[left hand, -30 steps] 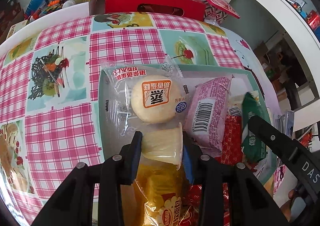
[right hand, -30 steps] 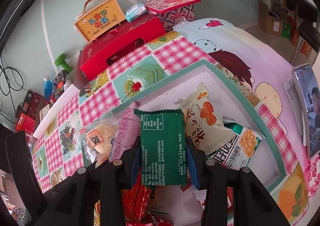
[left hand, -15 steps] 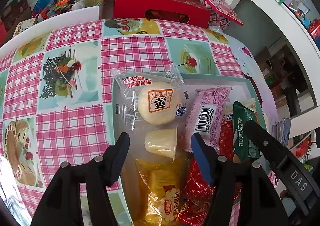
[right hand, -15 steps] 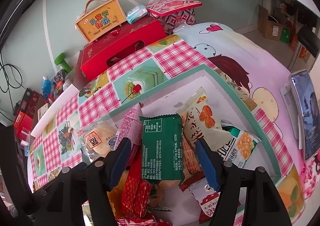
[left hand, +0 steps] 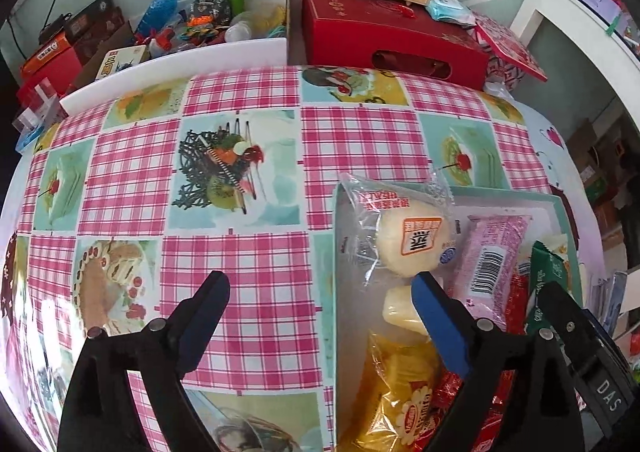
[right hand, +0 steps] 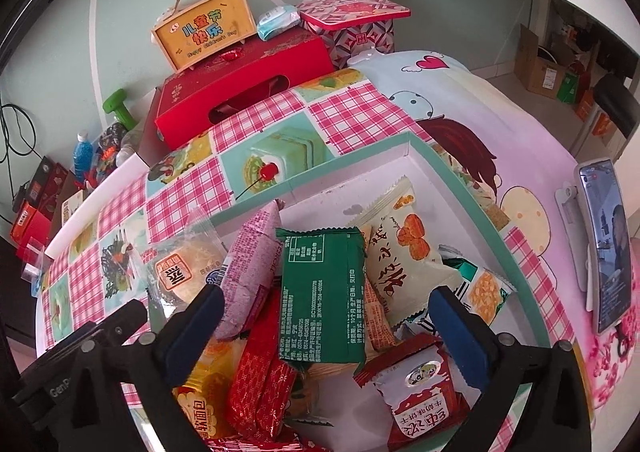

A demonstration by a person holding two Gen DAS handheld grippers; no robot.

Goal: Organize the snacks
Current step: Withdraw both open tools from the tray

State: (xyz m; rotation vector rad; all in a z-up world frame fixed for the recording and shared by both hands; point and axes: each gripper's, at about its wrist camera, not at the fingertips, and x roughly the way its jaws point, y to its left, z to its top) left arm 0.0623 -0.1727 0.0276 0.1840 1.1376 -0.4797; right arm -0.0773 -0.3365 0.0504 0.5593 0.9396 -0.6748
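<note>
Above the snack box (right hand: 472, 188), both hand-held grippers (right hand: 322, 302) gape empty.

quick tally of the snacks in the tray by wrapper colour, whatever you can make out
green packet: 1
pink packet: 1
cream packet: 1
green-and-white packet: 1
clear-wrapped bun: 1
yellow bread packet: 1
red-and-white packet: 1
red patterned packets: 2
orange packet: 1
jelly cup: 1
Total: 11 visible in the tray; more may be buried.
</note>
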